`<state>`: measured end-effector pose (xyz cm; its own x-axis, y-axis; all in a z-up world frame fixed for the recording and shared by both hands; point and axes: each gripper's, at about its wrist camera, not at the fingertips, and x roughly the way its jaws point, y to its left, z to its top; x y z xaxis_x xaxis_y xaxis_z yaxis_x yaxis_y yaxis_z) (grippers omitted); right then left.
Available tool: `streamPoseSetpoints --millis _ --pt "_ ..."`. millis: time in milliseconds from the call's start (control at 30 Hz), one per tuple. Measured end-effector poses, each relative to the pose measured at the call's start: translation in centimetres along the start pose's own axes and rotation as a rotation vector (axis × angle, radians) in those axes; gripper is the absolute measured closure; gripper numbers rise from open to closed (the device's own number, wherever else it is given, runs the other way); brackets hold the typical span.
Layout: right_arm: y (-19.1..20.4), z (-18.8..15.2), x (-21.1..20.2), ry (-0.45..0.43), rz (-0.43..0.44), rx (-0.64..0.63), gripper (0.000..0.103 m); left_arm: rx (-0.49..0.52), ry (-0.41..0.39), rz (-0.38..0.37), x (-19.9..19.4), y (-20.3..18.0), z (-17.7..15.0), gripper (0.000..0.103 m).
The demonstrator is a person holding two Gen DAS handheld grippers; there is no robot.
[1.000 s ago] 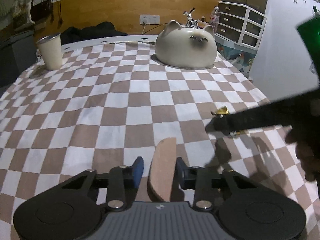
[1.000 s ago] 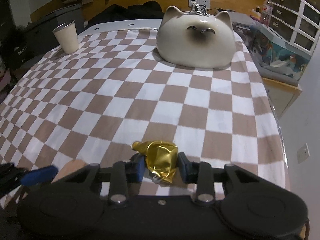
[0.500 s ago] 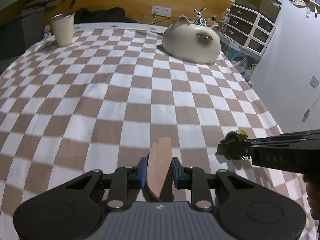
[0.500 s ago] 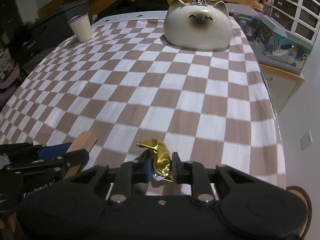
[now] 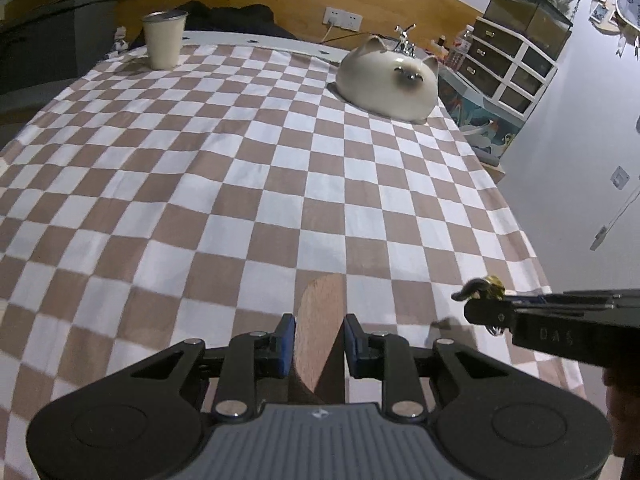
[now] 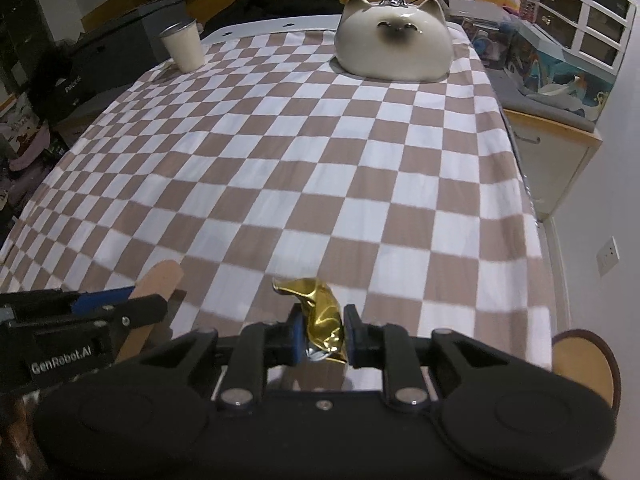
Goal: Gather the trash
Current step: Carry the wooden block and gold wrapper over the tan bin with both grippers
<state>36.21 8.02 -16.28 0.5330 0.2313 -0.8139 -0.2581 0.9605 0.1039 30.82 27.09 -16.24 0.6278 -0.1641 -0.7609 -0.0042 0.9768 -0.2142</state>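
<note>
Left hand-held gripper point(image 5: 319, 345) of mine is clamped on a flat wooden stick with a rounded tip point(image 5: 320, 320), its blue pads pressed against the smooth pale-brown faces, above the near edge of the brown-and-white checkered cloth point(image 5: 248, 184) covering the table. My right hand-held gripper point(image 6: 323, 334) pinches a crumpled gold foil wrapper point(image 6: 320, 316), shiny and creased, a twisted end sticking up. On the left tool's black body I read "GenRobot.AI". Far across stand a glossy cream ceramic cat-shaped dome point(image 6: 394, 42) and a cream metal-rimmed cup point(image 6: 182, 48).
</note>
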Motion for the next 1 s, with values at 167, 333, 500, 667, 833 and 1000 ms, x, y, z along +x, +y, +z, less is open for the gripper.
streamPoseSetpoints --millis 167,333,500,667,833,1000 --pt "0.4 -1.6 -2.5 -0.012 0.001 -0.006 0.082 -0.005 -0.024 0.009 -2.8 -0.5 -0.7 0.076" --pt "0.5 -2.9 -5.2 -0.035 -0.004 -0.003 0.082 0.003 -0.040 0.013 -5.4 -1.5 -1.6 0.076" --pt "0.5 -4.2 -7.6 -0.052 -0.004 -0.002 0.082 0.001 -0.057 0.014 -7.6 -2.4 -2.7 0.076" --pt "0.5 -5.2 -10.0 -0.081 0.002 -0.001 0.082 0.004 -0.083 0.020 -9.9 -3.3 -3.7 0.076" --pt "0.2 -6.4 -12.3 -0.109 0.012 -0.002 0.082 0.003 -0.107 0.032 -11.8 -4.5 -4.8 0.076" --pt "-0.6 -7.6 -14.2 -0.128 0.021 0.002 0.082 0.003 -0.112 0.047 -13.1 -6.0 -6.0 0.076"
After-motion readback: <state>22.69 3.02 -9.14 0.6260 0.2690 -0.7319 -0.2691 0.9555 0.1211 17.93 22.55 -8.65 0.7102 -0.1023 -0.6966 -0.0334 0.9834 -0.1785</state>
